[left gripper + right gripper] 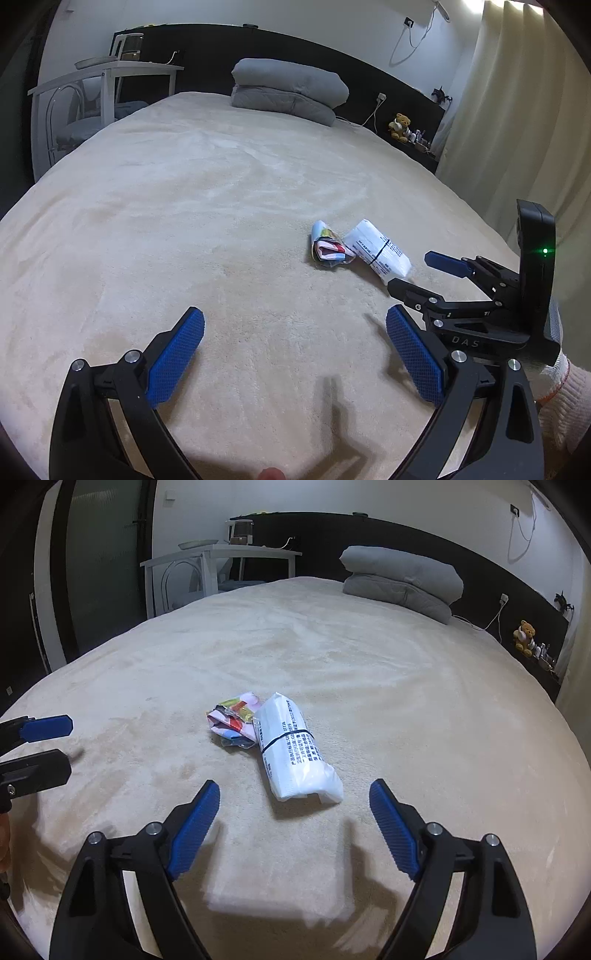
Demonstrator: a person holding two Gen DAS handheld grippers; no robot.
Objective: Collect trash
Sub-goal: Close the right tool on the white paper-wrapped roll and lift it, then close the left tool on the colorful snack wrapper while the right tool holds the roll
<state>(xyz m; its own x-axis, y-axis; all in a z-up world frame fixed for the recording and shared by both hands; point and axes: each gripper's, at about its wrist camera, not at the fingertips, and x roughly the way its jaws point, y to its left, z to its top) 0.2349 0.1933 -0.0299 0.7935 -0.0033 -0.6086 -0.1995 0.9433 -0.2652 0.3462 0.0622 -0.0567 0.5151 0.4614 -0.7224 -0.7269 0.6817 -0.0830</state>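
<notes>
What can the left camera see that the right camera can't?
Only the left wrist view shows the cream curtain, the right gripper's black body with a green light, and a white knitted glove.

Only the right wrist view shows the dark glass door on the left.

Both show the beige bed, the white wrapped packet touching the colourful crumpled wrapper, the folded grey blanket, the white table, the teddy bear, and both open grippers: left gripper, right gripper.
</notes>
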